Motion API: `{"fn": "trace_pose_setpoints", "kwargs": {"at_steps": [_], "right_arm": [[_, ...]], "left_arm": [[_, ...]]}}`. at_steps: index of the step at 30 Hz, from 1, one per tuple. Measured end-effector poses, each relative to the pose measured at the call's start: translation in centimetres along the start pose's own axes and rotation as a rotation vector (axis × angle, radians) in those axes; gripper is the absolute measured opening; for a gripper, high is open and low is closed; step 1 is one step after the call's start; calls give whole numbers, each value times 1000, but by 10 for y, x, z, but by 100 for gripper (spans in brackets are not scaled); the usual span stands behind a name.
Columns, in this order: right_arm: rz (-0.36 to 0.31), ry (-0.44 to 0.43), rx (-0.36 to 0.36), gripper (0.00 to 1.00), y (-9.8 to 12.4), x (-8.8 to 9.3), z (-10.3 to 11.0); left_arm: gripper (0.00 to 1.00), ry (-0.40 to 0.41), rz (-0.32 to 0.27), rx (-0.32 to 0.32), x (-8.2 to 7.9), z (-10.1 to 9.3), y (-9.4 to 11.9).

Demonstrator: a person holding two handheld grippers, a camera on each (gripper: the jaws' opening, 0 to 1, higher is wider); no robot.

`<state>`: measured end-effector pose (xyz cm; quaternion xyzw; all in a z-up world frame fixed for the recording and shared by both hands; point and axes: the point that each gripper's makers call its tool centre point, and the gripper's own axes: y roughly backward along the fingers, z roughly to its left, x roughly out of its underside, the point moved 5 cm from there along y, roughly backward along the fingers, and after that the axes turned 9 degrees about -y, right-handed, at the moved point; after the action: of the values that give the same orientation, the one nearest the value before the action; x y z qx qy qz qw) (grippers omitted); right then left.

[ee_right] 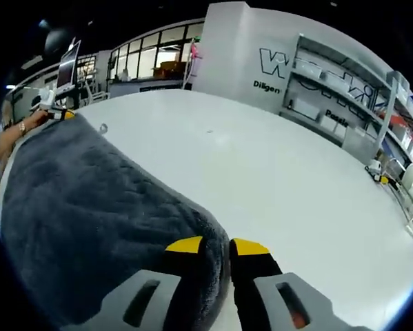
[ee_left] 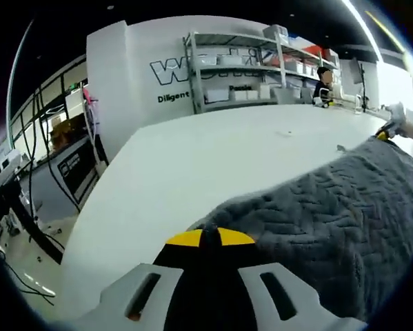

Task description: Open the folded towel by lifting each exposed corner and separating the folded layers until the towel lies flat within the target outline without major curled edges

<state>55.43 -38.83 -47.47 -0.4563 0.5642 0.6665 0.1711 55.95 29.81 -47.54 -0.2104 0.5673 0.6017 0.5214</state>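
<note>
Grey towel [ee_left: 330, 221] stretches across the white table [ee_left: 192, 158], lower right in left view, each gripper [ee_left: 209, 238] [ee_right: 216, 247] pinching a corner between closed jaws.

The towel [ee_left: 344, 214] is soft grey cloth, matt, with a stitched wavy quilted texture. Under it the table [ee_right: 275, 179] looks smooth, white and faintly glossy. Both grippers' jaws look like matt black plastic with yellow tips and pale grey plastic mounts.
</note>
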Motion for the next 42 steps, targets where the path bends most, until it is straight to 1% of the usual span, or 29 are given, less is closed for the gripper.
{"fn": "trace_pose_setpoints", "kwargs": {"at_steps": [4, 9, 15, 18, 20, 23, 28, 30, 32, 33, 35, 36, 38, 39, 40, 41, 42], "right_arm": [[11, 31, 13, 11, -2, -3, -10], [29, 13, 32, 13, -12, -11, -25], [57, 48, 69, 13, -16, -15, -35], [68, 56, 79, 13, -18, -16, -43], [68, 55, 80, 13, -18, -17, -46], [62, 56, 85, 13, -18, -16, -48], [47, 49, 89, 13, -18, -14, -53], [45, 49, 90, 13, -18, -14, -54], [44, 47, 95, 13, -18, -14, -54], [43, 65, 100, 13, -18, -15, -53], [53, 106, 107, 13, -17, -15, -49], [68, 152, 112, 13, -16, -15, -49], [83, 227, 154, 17, -14, -17, -48], [89, 229, 171, 20, -12, -17, -47], [89, 212, 179, 25, -11, -18, -46], [82, 190, 191, 31, -8, -19, -45], [69, 184, 185, 37, -5, -20, -43]], "left_arm": [[5, -1, 14, 0, -3, -5, 0], [5, -40, 42, -13, -7, -11, -1], [5, -19, 39, -12, -13, -16, -9], [5, -48, 39, -26, -18, -20, -15], [5, -67, 40, -38, -22, -19, -22], [5, -65, 39, -48, -26, -18, -29], [5, -92, 39, -66, -29, -17, -36], [5, -83, 38, -73, -30, -15, -38], [5, -46, 33, -82, -30, -17, -39], [5, -25, 33, -84, -30, -18, -40], [8, 8, 33, -75, -31, -19, -39], [10, 19, 29, -69, -32, -20, -38], [16, 33, 15, -60, -33, -22, -36], [20, 44, 7, -60, -33, -22, -35], [26, 60, -15, -56, -35, -23, -32], [30, 70, -37, -48, -37, -25, -28], [33, 81, -50, -40, -39, -27, -25]]}}
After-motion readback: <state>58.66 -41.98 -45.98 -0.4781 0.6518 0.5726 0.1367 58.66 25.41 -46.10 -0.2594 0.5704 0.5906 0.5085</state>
